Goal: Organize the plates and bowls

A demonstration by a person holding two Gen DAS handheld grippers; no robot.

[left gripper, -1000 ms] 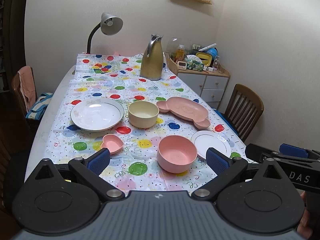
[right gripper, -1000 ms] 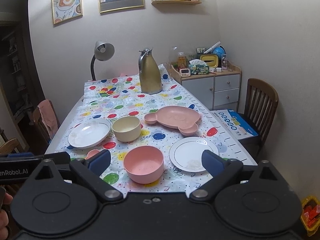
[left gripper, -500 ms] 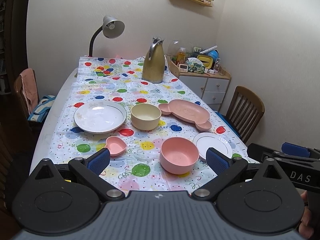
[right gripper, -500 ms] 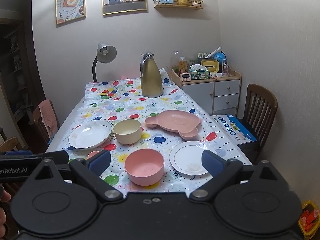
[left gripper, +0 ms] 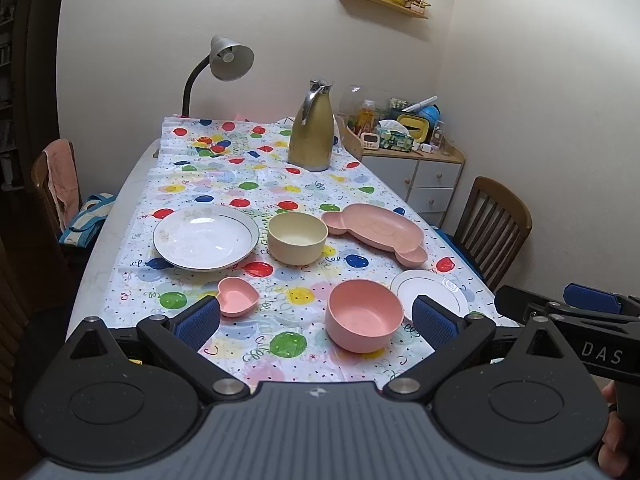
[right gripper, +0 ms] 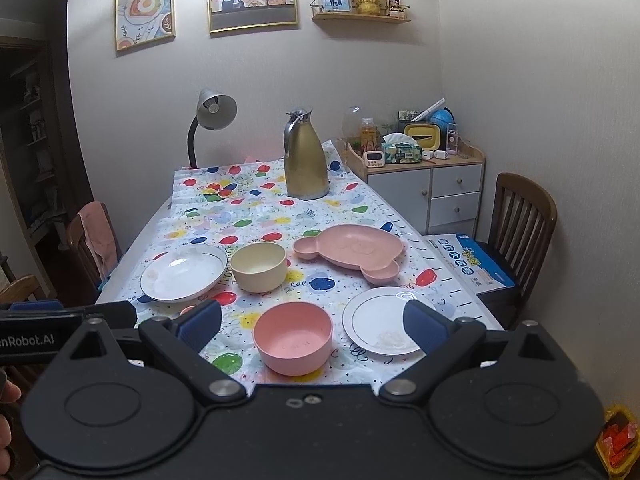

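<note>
On the balloon-print tablecloth stand a pink bowl, a cream bowl, a large white deep plate, a small white plate, a pink bear-shaped divided plate and a small pink heart dish. My left gripper is open and empty, held before the near table edge. My right gripper is open and empty, with the pink bowl between its fingers in view but apart from them.
A gold thermos jug and a grey desk lamp stand at the table's far end. Wooden chairs flank the table. A cabinet with clutter stands at the back right.
Both grippers have tilted up and drawn back a little, so the dishes sit lower in both views. Nothing on the table has moved.
</note>
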